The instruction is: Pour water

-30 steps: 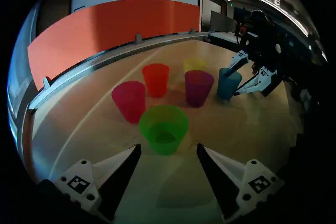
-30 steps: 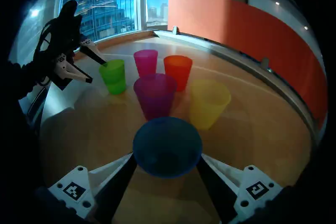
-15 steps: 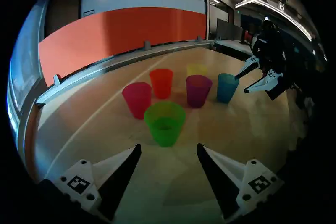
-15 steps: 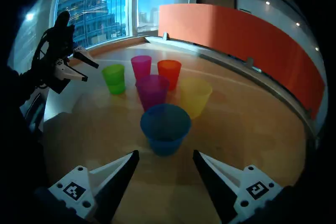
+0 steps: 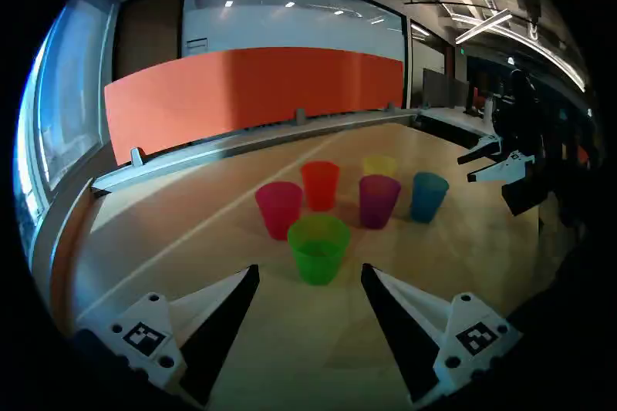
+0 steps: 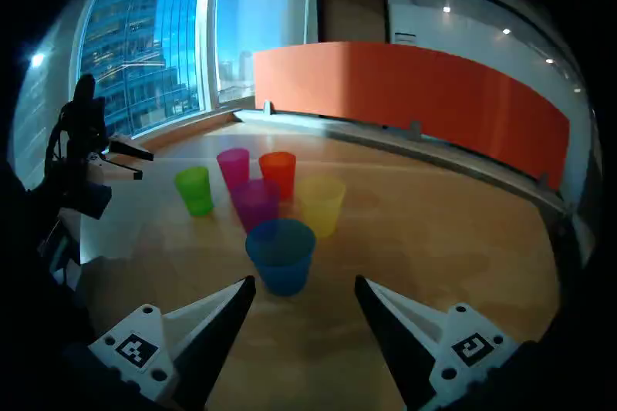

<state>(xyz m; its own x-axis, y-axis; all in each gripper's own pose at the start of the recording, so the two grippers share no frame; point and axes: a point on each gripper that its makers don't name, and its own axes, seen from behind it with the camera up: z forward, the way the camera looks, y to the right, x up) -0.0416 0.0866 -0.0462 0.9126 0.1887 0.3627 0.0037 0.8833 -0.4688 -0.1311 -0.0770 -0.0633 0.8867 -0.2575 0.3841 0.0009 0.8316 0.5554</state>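
**6 cups upright, both grippers spread and empty**

All 6 cups stand upright on the wooden table (image 5: 177, 257), long axes vertical and mouths up. In the left gripper view, the green cup (image 5: 318, 249) sits at lower centre. It lines up with the gap of the left gripper (image 5: 308, 271), whose fingers are spread wide and touch nothing. In the right gripper view, the blue cup (image 6: 281, 257) sits at lower centre before the right gripper (image 6: 304, 281), also spread and empty. The pink cup (image 5: 279, 209), orange cup (image 5: 319, 183), purple cup (image 5: 378, 200) and yellow cup (image 5: 379, 165) cluster mid-frame.
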